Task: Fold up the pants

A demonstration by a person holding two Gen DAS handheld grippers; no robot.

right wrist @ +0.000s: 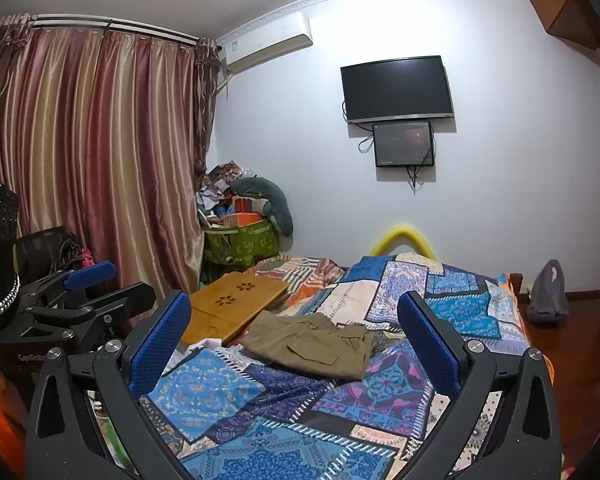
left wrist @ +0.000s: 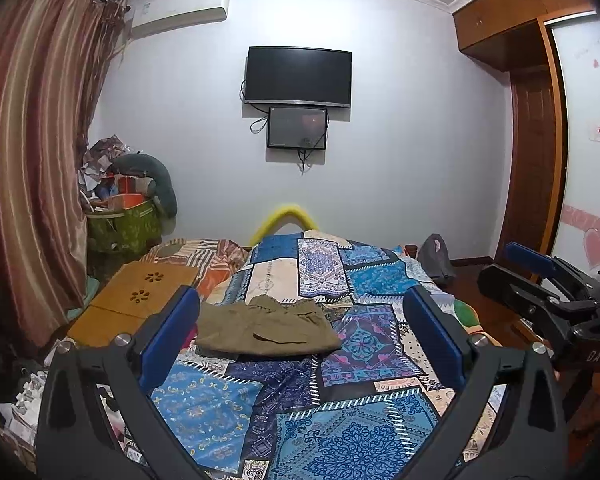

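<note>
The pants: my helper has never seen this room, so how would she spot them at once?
Find the bed with the blue patchwork cover. The pants lie mid-bed, just right of the bamboo lap desk. They are the only plain olive-khaki thing there, crumpled, with a flap pocket.

One pants (left wrist: 268, 330); two screens (left wrist: 298, 76); two grippers (left wrist: 300, 340)

White wall (left wrist: 400, 160), striped curtains (right wrist: 92, 152), wall television (left wrist: 298, 76), wooden wardrobe (left wrist: 512, 12)
</note>
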